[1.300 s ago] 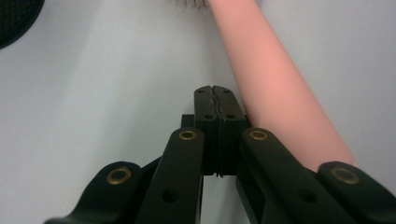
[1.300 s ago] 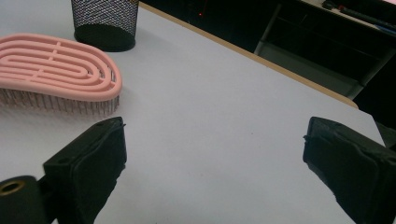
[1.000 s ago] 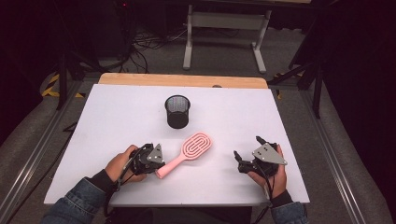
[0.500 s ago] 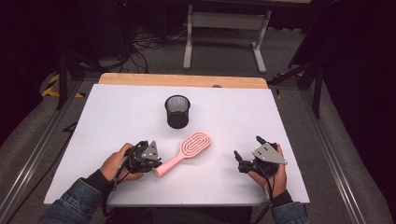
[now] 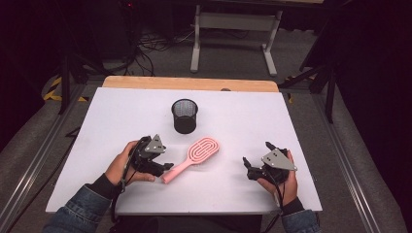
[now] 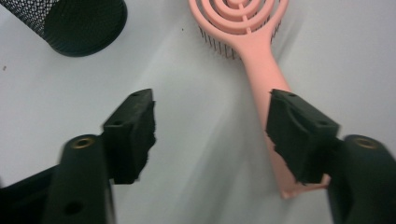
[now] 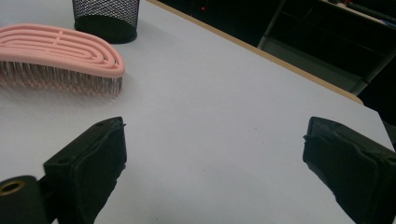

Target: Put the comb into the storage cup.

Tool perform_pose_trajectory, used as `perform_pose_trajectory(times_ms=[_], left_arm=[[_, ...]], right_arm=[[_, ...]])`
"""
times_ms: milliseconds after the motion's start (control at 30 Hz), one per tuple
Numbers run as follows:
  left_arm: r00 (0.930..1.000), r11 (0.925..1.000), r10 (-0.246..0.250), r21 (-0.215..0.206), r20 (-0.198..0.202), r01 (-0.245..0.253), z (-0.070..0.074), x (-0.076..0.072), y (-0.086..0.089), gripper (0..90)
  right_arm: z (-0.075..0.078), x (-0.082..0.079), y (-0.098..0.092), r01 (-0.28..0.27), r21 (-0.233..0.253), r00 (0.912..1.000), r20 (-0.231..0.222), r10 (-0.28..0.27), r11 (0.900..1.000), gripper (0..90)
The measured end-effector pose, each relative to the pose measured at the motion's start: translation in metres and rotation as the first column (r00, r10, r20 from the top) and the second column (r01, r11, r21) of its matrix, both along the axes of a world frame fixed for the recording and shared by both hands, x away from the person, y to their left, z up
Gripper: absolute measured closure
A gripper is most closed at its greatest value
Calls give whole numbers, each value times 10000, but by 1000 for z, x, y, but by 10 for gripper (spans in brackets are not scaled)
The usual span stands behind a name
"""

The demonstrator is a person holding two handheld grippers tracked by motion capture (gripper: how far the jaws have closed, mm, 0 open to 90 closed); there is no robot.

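Note:
A pink hairbrush (image 5: 194, 158) lies bristles down on the white table, its handle pointing toward the near left. My left gripper (image 5: 164, 167) sits at the handle's end, open. In the left gripper view the left gripper (image 6: 210, 130) has its jaws spread wide, and the hairbrush (image 6: 257, 60) handle runs down beside and partly under the right-hand jaw, with nothing clamped. My right gripper (image 5: 256, 153) rests open at the near right, well apart from the brush. In the right gripper view the right gripper (image 7: 215, 154) has bare table between its jaws and the hairbrush (image 7: 60, 44) at the upper left.
A black mesh cup (image 5: 184, 115) stands upright behind the brush head; the mesh cup (image 6: 79, 23) and the mesh cup (image 7: 107, 16) appear at the top of both gripper views. The white table top (image 5: 121, 121) ends in a wooden strip (image 5: 189, 83) at the back.
My left gripper has shifted slightly forward beside the brush handle. The brush, the cup and the right gripper have stayed put.

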State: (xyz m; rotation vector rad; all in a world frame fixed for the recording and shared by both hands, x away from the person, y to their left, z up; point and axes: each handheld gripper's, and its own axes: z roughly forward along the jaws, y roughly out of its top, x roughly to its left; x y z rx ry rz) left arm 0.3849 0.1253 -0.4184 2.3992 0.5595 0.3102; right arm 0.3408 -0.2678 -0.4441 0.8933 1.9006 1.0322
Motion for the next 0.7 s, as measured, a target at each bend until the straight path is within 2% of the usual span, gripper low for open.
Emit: perform_pose_trajectory(times_ms=[167, 367, 467, 600, 700], left_arm=[[9987, 9986, 475, -205, -189, -479, -7, 4, -10, 116], [9973, 9964, 726, -422, -130, -731, -8, 5, -20, 85], [9979, 9970, 625, -453, -172, -633, -10, 5, -28, 85], [9986, 9985, 516, -201, -136, -518, -14, 4, -39, 88], [9987, 9983, 515, 273, -46, -513, -17, 4, -47, 142]], right_arm=[[-1, 1, 1, -7, -55, 10000, -66, 6, 10000, 73], [-1, 1, 1, 1, -74, 10000, -69, -2, 10000, 72], [-2, 1, 1, -7, -77, 10000, -79, 7, 10000, 72], [-2, 1, 1, -10, -47, 9999, -102, 9, 10000, 73], [-2, 2, 1, -30, -73, 9999, -126, 30, 10000, 73]])
